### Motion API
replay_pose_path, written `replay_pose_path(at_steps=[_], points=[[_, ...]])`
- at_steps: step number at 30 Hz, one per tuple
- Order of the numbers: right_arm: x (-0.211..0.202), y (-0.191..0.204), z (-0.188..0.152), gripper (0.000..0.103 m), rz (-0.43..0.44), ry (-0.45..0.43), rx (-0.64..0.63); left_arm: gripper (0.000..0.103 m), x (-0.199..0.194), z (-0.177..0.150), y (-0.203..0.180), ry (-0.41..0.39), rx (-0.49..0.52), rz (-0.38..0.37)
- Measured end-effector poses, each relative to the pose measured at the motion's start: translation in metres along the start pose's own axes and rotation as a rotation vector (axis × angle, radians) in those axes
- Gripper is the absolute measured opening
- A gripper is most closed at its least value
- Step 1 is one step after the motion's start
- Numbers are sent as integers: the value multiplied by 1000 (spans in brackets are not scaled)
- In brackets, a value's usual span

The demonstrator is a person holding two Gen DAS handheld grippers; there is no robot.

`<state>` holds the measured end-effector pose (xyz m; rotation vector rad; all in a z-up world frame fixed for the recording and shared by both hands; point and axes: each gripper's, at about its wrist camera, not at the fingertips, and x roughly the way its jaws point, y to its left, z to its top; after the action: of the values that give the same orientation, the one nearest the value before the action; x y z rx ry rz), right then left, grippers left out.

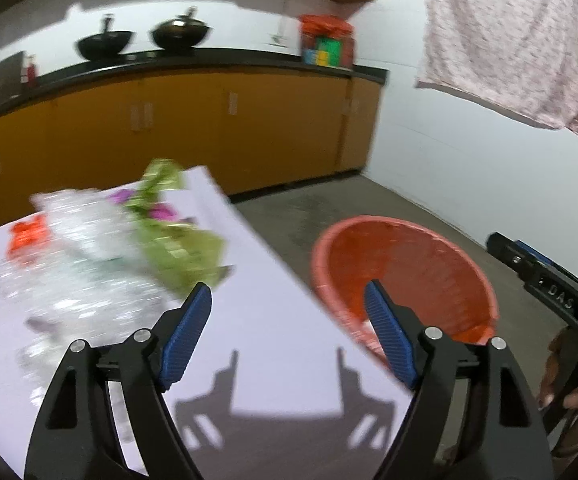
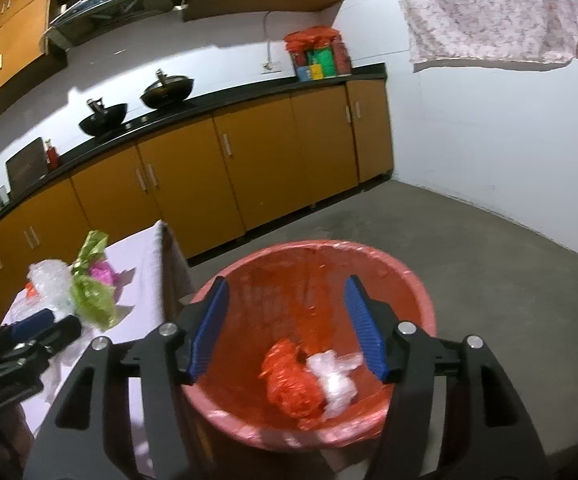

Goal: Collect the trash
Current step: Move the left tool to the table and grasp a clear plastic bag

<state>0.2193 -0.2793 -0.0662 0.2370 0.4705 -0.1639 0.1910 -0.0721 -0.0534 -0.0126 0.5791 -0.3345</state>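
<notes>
An orange-red bin (image 2: 409,296) stands on the floor beside the white table (image 1: 273,320). In it lie a crumpled orange wrapper (image 2: 293,384) and a clear plastic scrap (image 2: 335,380). My right gripper (image 2: 287,320) hangs open over the bin with nothing between its fingers. On the table lie a crushed clear plastic bottle (image 1: 77,264) with an orange cap, a green wrapper (image 1: 181,248) and a purple piece (image 1: 161,212). My left gripper (image 1: 289,336) is open above the table's edge, just right of that trash, empty. The bin (image 1: 405,276) shows behind its right finger.
Yellow kitchen cabinets (image 2: 249,168) under a black counter with two woks (image 2: 167,90) run along the far wall. A patterned cloth (image 2: 497,12) hangs at the upper right. Bare concrete floor (image 2: 489,248) lies beyond the bin. A hand (image 1: 569,384) holds the right gripper's handle.
</notes>
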Motion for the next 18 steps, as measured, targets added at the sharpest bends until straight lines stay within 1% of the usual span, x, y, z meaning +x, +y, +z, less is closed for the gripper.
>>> replay_pose_path(at_steps=[3, 5, 7, 10, 13, 15, 18], points=[[-1, 15, -6, 61, 30, 16, -23, 79, -17, -8, 30, -12, -41, 82], [-2, 25, -10, 62, 47, 26, -35, 79, -28, -15, 53, -14, -72, 151], [-2, 33, -14, 62, 63, 37, -42, 80, -34, -24, 79, -2, -107, 221], [-2, 47, -19, 62, 87, 54, -53, 80, -35, -34, 106, 33, -147, 299], [-3, 61, -23, 62, 104, 66, -78, 79, -30, -40, 132, 66, -197, 330], [-3, 70, -26, 62, 116, 74, -93, 77, -27, -42, 137, 75, -211, 327], [-4, 82, -27, 62, 127, 79, -116, 69, -18, -46, 145, 103, -222, 318]])
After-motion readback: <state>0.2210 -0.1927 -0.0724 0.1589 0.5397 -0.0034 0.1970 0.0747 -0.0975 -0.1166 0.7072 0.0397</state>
